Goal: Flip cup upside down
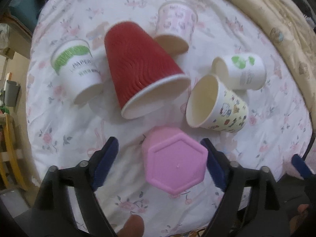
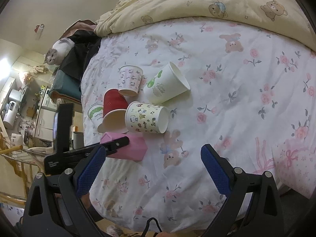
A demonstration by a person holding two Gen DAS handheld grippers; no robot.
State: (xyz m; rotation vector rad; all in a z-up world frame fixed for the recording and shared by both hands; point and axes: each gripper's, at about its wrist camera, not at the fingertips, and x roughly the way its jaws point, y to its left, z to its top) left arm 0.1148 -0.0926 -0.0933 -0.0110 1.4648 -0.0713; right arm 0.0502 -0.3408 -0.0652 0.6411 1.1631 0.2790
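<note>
A pink hexagonal cup stands upside down on the floral bedsheet, base up, between the jaws of my left gripper, which is open around it without closing on it. The right wrist view shows the pink cup partly hidden behind the left gripper's finger. My right gripper is open and empty above bare sheet, right of the pink cup. A red ribbed cup leans tilted just beyond.
Several paper cups lie on their sides: a green-print one, a pink-print one, a cartoon one and a white one. A bear-print quilt is bunched at the back. A cat sits off the bed's left edge.
</note>
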